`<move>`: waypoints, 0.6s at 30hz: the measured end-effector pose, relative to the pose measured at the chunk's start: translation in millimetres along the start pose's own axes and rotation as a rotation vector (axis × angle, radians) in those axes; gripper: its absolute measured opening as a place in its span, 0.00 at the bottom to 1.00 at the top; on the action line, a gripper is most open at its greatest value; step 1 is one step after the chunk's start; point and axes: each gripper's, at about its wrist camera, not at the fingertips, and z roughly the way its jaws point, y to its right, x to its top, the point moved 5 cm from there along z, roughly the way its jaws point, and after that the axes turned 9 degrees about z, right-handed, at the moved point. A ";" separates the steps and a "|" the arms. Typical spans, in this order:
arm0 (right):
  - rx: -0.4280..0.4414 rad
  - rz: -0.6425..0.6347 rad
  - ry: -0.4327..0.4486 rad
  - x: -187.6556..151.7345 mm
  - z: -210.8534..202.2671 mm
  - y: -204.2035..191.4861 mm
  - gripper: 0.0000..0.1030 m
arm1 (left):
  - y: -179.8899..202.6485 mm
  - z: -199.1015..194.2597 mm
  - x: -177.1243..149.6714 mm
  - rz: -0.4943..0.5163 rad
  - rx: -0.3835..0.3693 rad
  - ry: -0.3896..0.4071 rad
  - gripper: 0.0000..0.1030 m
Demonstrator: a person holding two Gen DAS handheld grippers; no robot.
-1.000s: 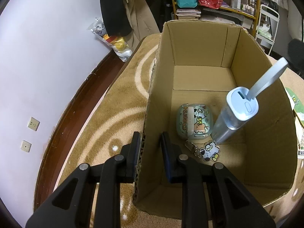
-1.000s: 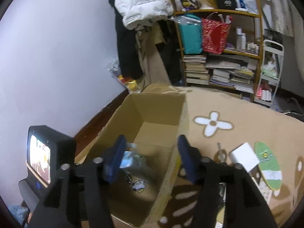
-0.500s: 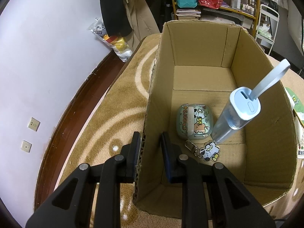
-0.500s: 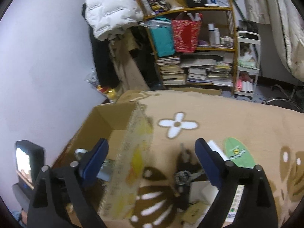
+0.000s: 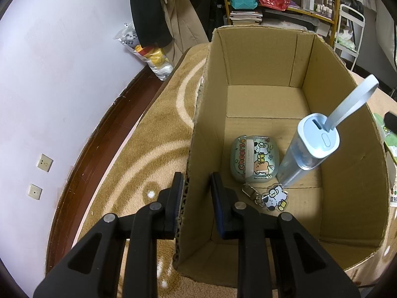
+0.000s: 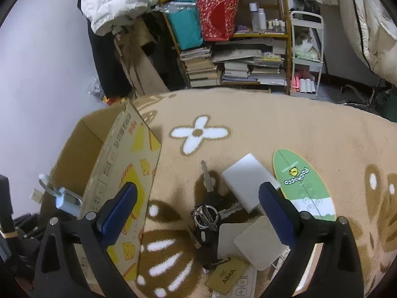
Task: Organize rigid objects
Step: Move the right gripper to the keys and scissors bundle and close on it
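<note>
With the left gripper (image 5: 196, 186) clamped astride the cardboard box (image 5: 263, 59) wall, the right gripper (image 6: 198, 198) hung wide and empty directly above the key bunch (image 6: 206, 219) on the blanket (image 6: 285, 124), right of the box, nearer this arm.

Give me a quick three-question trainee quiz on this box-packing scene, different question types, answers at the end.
1. True or false: the left gripper straddles a wall of the brown cardboard box.
2. Which stands upright in the box: A) pale blue lidded clear bottle, B) green cartoon-printed case?
3. Fill in: the right gripper is ___ above the black key bunch.

Key: 1 true. 2 A. 3 open.
</note>
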 end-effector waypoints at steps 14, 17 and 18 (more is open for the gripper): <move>-0.009 -0.033 -0.141 -28.0 51.0 0.3 0.63 | 0.1 2.2 -3.1 -0.002 -0.012 -0.005 0.22; -0.018 -0.014 -0.159 -31.1 57.4 5.1 0.53 | -0.1 2.1 -3.5 -0.006 -0.016 -0.006 0.22; -0.021 -0.014 -0.157 -30.8 57.8 5.8 0.53 | -0.2 2.0 -3.6 -0.006 -0.016 -0.006 0.22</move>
